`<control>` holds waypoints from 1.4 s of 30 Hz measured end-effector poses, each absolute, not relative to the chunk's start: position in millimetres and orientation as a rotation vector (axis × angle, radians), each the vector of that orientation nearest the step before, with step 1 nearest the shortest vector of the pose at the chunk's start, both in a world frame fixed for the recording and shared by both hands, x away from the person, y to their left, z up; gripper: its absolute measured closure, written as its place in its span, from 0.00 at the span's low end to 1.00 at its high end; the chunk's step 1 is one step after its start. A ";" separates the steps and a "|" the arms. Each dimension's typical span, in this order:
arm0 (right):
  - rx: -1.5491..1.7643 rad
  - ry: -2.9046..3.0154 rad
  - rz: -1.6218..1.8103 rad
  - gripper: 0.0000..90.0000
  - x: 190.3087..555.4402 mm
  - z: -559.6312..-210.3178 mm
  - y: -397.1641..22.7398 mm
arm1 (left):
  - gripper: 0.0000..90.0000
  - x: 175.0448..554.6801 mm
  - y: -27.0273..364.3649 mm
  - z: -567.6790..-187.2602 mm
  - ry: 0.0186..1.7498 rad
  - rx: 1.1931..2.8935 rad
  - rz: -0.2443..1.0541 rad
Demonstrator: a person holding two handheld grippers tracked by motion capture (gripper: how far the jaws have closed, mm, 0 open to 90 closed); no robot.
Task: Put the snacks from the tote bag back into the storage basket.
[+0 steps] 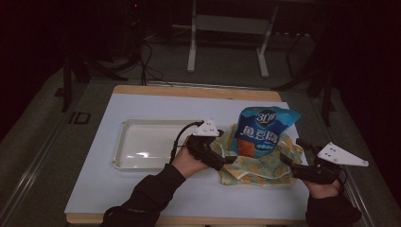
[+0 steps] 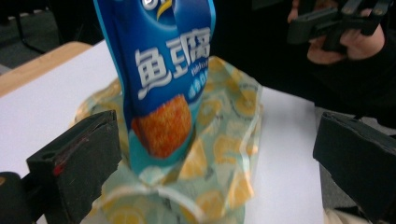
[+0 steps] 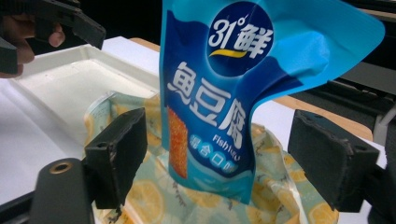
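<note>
A blue snack pouch [image 1: 265, 130] with white lettering stands upright inside a crumpled lemon-print bag [image 1: 257, 165] on the white mat. My left gripper [image 1: 228, 160] is at the bag's left edge, and in the left gripper view its jaws stand wide open around pouch [image 2: 163, 79] and bag [image 2: 224, 140]. My right gripper [image 1: 289, 161] is at the bag's right edge, also open. In the right gripper view the pouch [image 3: 224, 93] rises between its spread jaws without touching either pad, with the bag [image 3: 154, 196] below.
A white tray [image 1: 142, 142] lies left of the bag, holding nothing, and also shows in the right gripper view [image 3: 70, 79]. The white mat [image 1: 118, 189] covers a wooden tabletop [image 1: 189, 91]. Metal stand legs [image 1: 191, 56] are on the floor behind the table.
</note>
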State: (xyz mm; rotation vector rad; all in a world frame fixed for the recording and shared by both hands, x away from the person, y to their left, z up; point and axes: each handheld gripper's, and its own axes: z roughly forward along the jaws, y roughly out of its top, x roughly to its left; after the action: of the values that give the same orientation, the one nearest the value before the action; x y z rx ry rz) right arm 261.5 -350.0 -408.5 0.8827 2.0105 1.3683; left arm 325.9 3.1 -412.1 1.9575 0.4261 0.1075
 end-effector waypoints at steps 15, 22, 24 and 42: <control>0.924 1.988 1.343 0.25 284.2 -413.3 -352.2 | 0.02 365.1 -24.2 -408.9 0.442 1.947 0.161; 0.928 2.005 1.337 0.27 293.3 -417.0 -349.6 | 0.06 384.0 -29.1 -420.4 0.468 1.923 0.122; 0.931 2.007 1.344 0.27 297.2 -418.8 -348.2 | 0.06 388.0 -30.8 -422.8 0.480 1.922 0.134; 0.986 2.000 1.332 0.53 325.4 -438.4 -337.0 | 0.48 403.5 -46.5 -438.3 0.519 1.913 0.130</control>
State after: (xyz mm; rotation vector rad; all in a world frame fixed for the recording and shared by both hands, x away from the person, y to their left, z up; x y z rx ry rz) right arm 325.4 -337.0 -438.4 0.9856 2.0003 1.3316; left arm 403.5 -46.5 -438.3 1.9127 0.5191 0.1300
